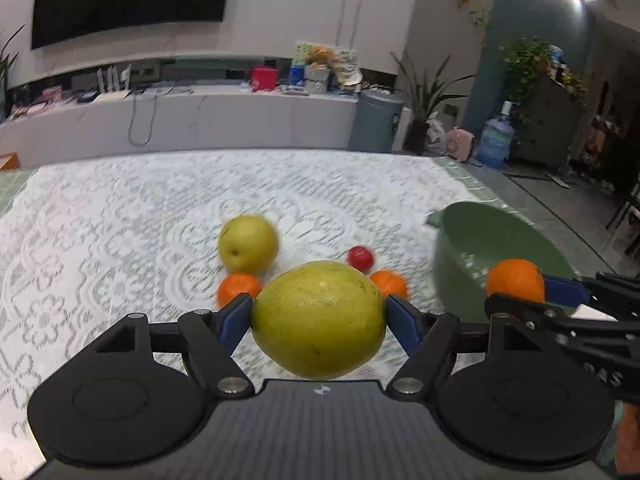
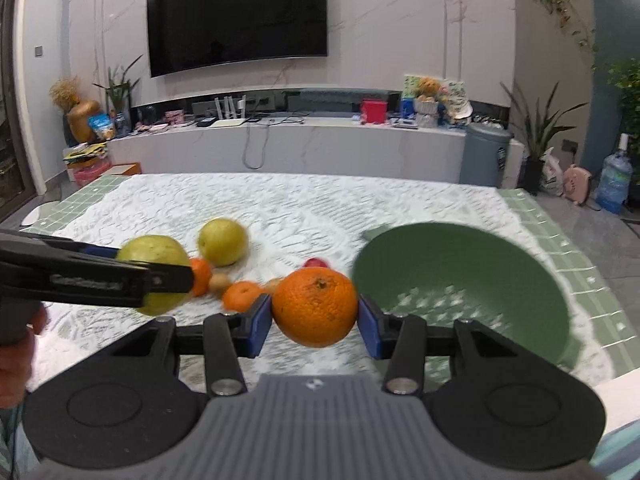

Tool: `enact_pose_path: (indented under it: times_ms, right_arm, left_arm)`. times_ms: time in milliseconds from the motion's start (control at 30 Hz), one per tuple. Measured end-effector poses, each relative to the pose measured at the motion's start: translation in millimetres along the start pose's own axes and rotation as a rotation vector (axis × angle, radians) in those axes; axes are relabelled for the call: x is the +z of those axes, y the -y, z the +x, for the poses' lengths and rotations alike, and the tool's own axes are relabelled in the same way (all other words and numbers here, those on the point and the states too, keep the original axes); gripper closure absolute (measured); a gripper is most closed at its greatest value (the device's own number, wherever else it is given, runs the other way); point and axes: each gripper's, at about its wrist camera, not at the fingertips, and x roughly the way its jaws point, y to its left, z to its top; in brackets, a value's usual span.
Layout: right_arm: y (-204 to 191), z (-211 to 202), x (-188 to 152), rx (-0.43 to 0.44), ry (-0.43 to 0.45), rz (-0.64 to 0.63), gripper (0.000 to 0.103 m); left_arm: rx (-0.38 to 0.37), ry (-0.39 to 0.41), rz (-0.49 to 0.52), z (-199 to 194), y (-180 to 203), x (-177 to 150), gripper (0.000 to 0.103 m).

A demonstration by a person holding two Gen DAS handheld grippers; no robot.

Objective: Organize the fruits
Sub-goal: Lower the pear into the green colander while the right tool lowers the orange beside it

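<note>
Left gripper (image 1: 318,312): blue pads clamped on a large yellow-green citrus (image 1: 318,320), held clear of the tablecloth (image 1: 120,220).
Right gripper (image 2: 316,316): pads clamped on a big orange (image 2: 315,308), held just left of the green bowl (image 2: 500,276).
Bowl: near the table's right edge, perforated bottom.
Loose fruit: yellow pear (image 1: 248,243), two small oranges (image 1: 238,286), red fruit (image 1: 360,257), mid-cloth.
Writing: raised lettering on gripper arms, blurred, unreadable.
Right view only: small brown fruit (image 2: 220,283), a hand (image 2: 16,356) at the left edge.

two close wrist views, shared tabletop (image 1: 120,208)
</note>
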Motion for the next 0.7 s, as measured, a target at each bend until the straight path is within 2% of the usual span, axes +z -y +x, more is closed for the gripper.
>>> enact_pose_path:
  times_ms: [133,267,333,567,700]
  right_arm:
    - [24,-3,9,-0.047,-0.032,0.011,0.059]
    - [49,2,17,-0.076,-0.091,0.002,0.059]
    - [60,4,20,-0.087,-0.116,-0.009,0.059]
    - [91,25,22,-0.071,-0.232,-0.071,0.059]
    - [99,38,20,-0.030,-0.287,-0.096,0.059]
  left_arm:
    - [-0.052,0.007,0.059,-4,26,17,0.019]
    - [-0.135,-0.010,0.096,4,51,34,0.019]
    - [-0.165,-0.022,0.145,10,68,41,0.019]
    - [-0.265,-0.087,0.343,44,126,67,0.019]
    - [-0.275,-0.144,0.451,68,150,76,0.019]
